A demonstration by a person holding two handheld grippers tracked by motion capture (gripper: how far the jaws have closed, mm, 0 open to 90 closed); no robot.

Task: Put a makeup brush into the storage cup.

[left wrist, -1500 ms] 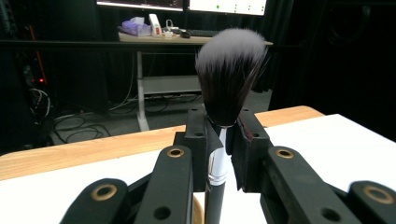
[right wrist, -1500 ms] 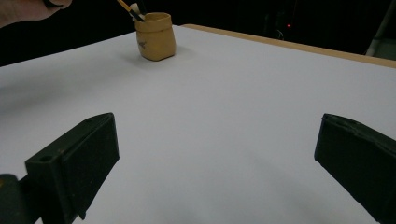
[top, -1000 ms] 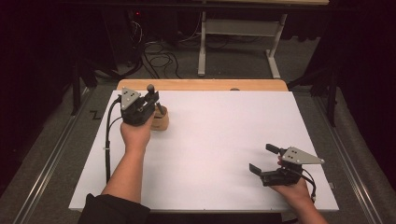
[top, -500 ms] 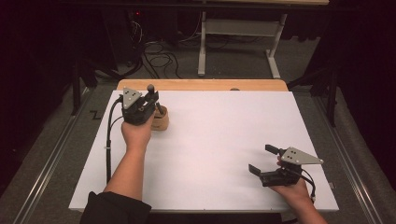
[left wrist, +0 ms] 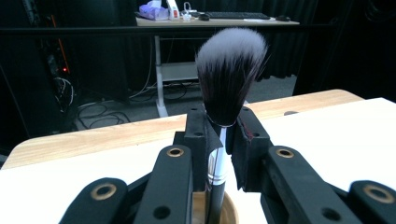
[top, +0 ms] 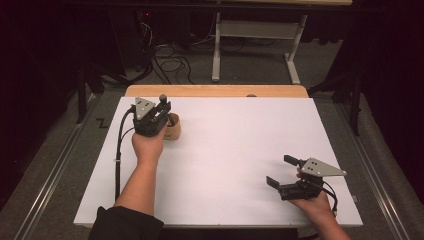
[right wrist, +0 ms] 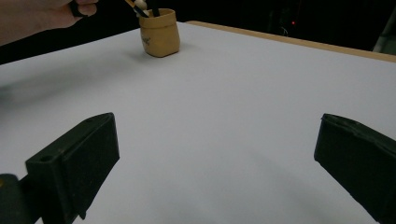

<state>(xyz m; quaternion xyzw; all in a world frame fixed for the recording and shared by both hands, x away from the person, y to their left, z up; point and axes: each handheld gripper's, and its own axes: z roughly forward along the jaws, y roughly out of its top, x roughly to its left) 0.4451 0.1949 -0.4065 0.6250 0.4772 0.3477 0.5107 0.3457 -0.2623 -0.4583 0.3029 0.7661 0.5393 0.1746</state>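
A makeup brush with a dark, white-tipped head stands upright, its black handle reaching down into a small wooden cup at the table's far left. My left gripper is shut on the brush at its silver ferrule, just above the cup's rim. From above, the left gripper hangs over the cup with the brush head poking past it. My right gripper rests near the front right edge, open, with nothing between its jaws. In the right gripper view the cup stands far off, holding other tools.
The white tabletop has a wooden strip along its far edge. Beyond it are a desk frame and cables on the floor. The left gripper's cable trails along the forearm.
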